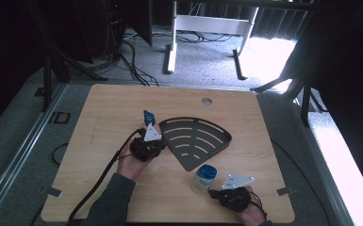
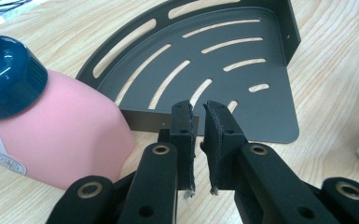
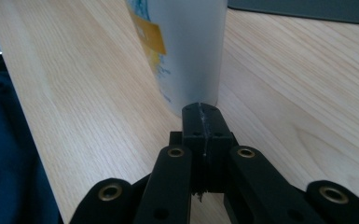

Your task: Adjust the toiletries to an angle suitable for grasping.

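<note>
We hold 2 tools over a light wooden worktop (image 1: 122, 108); the left tool (image 2: 198, 114) sits in the left hand (image 1: 131, 162), and its 2 black jaws stand slightly apart with a narrow gap and nothing between them; their tips hover at the near straight edge of a dark slotted corner shelf (image 2: 242, 79), a flat metal piece with curved slots and a low raised rim; whether the tips touch that edge we cannot tell; just beside this tool, on its left in the left gripper view, stands a pink bottle (image 2: 60, 135) with a dark blue cap (image 2: 7, 79) and a white label strip low on its side; the bottle rests on the worktop, close against the shelf's rim.

The right tool (image 3: 200, 109) sits in the right hand (image 1: 250, 212) near the worktop's front edge; its jaws are pressed together, pad against pad, with nothing between them; straight ahead of the closed tips, very near or touching, stands a frosted plastic jar (image 3: 191, 51) with a yellow and blue label; in the high view that jar (image 1: 202, 181) carries a blue lid (image 1: 208, 171) and stands just left of the right tool (image 1: 212, 192), between it and the shelf's pointed corner (image 1: 188, 167); the 2 tools are well apart, with the shelf lying between and beyond them.
</note>
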